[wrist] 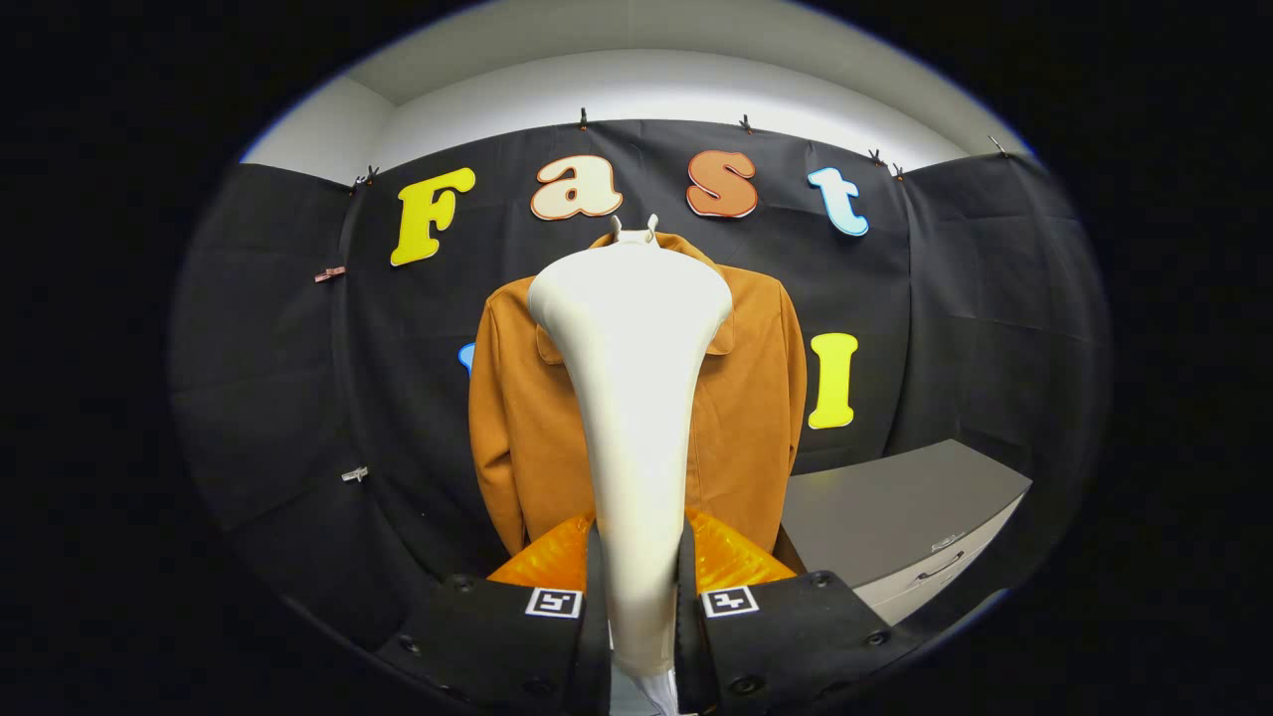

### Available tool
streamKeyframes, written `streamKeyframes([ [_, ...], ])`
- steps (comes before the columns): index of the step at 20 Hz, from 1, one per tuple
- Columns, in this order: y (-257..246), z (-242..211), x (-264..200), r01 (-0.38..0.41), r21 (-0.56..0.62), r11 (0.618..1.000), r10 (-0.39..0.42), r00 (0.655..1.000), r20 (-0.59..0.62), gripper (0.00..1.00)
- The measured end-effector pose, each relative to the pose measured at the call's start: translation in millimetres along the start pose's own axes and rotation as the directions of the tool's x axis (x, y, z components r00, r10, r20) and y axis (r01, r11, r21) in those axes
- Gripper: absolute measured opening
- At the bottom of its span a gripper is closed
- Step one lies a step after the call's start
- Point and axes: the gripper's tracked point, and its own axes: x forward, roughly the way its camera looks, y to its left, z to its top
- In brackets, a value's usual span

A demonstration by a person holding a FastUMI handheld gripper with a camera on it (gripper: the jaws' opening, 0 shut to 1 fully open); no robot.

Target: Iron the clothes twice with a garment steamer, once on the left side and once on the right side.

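Observation:
A white garment steamer (634, 398) stands upright between my fingers, its narrow handle clamped on both sides and its wide head flaring out at the top. My gripper (639, 597) is shut on that handle. Beyond the steamer a brown jacket (517, 418) hangs on a white hanger against the black cloth wall, facing me. The steamer's head covers the jacket's collar and the middle of its chest. I cannot tell whether the head touches the fabric.
A grey cabinet (895, 507) with drawer handles stands to the right of the jacket, its top about level with the jacket's hem. Small clips (354, 474) pin the cloth wall to the left.

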Motion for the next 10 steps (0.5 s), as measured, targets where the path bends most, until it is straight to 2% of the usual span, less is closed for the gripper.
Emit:
streamKeyframes([
  [10, -0.9, -3.5, -0.4, -0.002, 0.005, 1.000, 0.002, 1.000, -0.005, 0.29],
])
